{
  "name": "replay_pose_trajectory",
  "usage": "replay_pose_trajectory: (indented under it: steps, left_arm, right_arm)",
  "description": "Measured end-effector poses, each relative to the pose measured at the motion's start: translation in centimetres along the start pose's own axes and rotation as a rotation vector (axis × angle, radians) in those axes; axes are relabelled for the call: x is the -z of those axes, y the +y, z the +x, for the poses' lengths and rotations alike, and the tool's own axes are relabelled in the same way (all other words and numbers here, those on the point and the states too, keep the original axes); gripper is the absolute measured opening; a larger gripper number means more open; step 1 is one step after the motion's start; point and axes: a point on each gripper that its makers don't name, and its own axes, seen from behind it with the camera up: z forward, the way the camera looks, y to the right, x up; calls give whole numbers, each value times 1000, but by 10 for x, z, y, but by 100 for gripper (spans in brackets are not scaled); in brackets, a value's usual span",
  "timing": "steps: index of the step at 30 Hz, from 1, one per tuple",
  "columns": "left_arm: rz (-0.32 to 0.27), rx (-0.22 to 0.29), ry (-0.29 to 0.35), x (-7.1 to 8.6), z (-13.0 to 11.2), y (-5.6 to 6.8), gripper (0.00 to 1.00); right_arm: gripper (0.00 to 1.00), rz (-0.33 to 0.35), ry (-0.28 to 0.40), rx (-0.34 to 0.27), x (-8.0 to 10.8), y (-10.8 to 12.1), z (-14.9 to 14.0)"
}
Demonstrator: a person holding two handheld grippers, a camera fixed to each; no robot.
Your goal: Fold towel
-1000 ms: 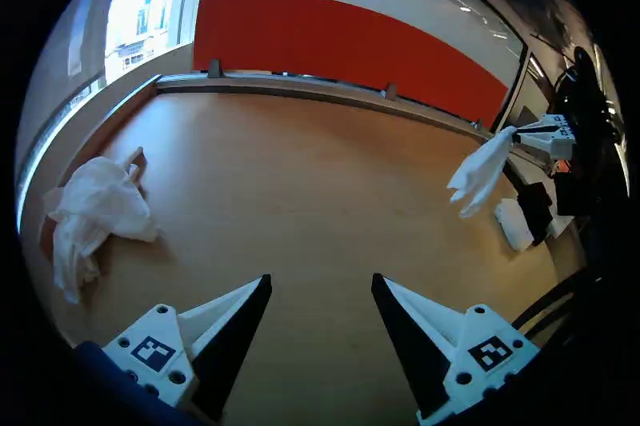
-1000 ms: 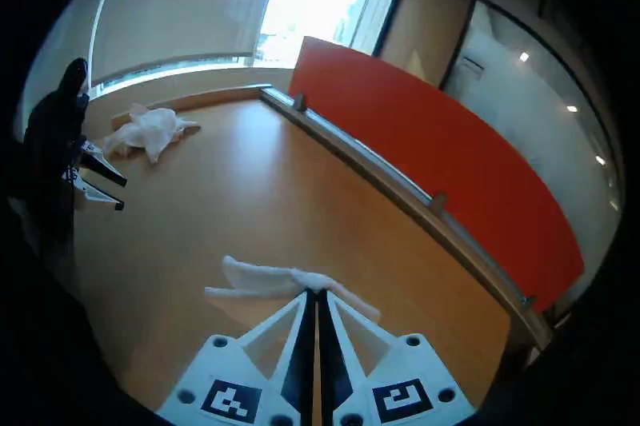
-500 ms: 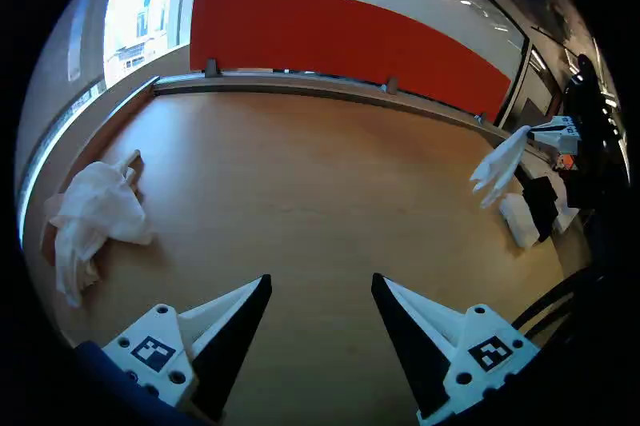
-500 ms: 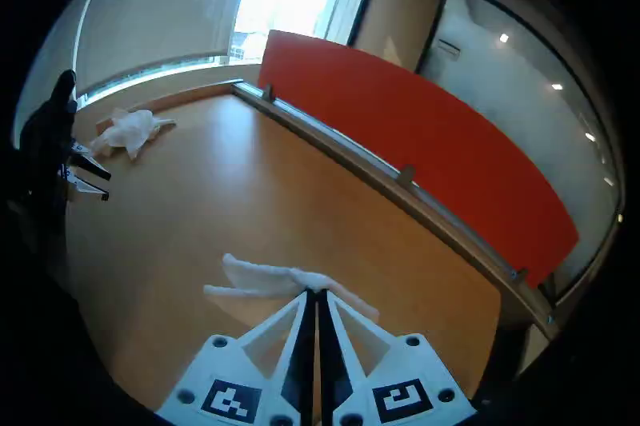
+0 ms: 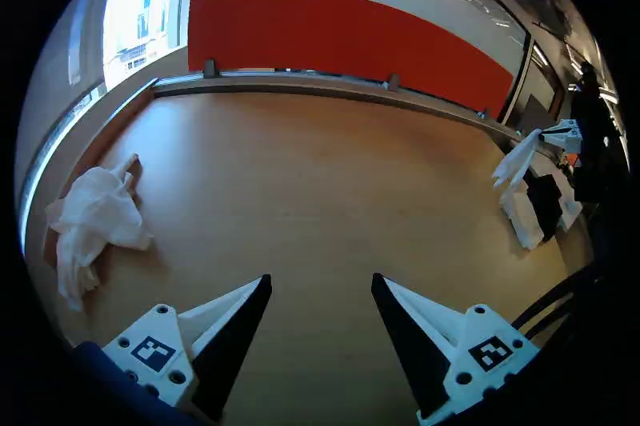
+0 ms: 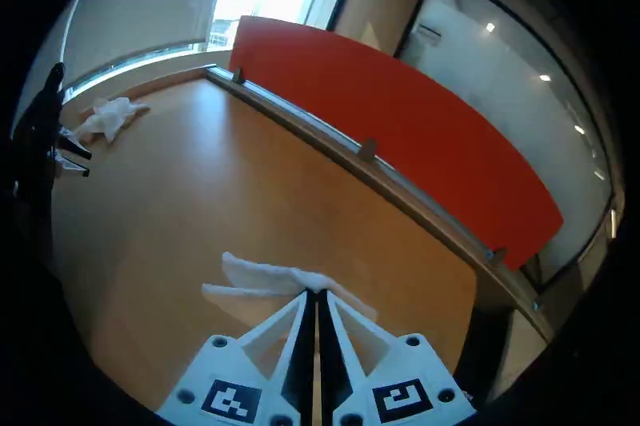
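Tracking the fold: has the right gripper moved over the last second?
Yes. In the left gripper view the right gripper, shut on the white towel, has shifted right, from left of the white pile to above it.

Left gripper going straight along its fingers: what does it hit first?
Probably bare tabletop, since the left gripper looks angled down at it; otherwise the red partition at the far edge. The crumpled towel lies off to its left, out of line.
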Motion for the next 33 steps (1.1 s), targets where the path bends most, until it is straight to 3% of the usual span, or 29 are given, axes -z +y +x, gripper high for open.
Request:
replay_pose_trajectory:
  steps: [15,26,33]
  left_arm:
    - [6,-9,-4,-1,5,3,93]
    - [4,-15,-2,0,7,6,93]
    - [3,-22,-3,1,7,7,93]
  right_arm:
    - [2,-49,-91,-14,12,57,-54]
    - [2,-56,-129,-26,21,60,-79]
    - [2,-71,-184,-39,37,62,-116]
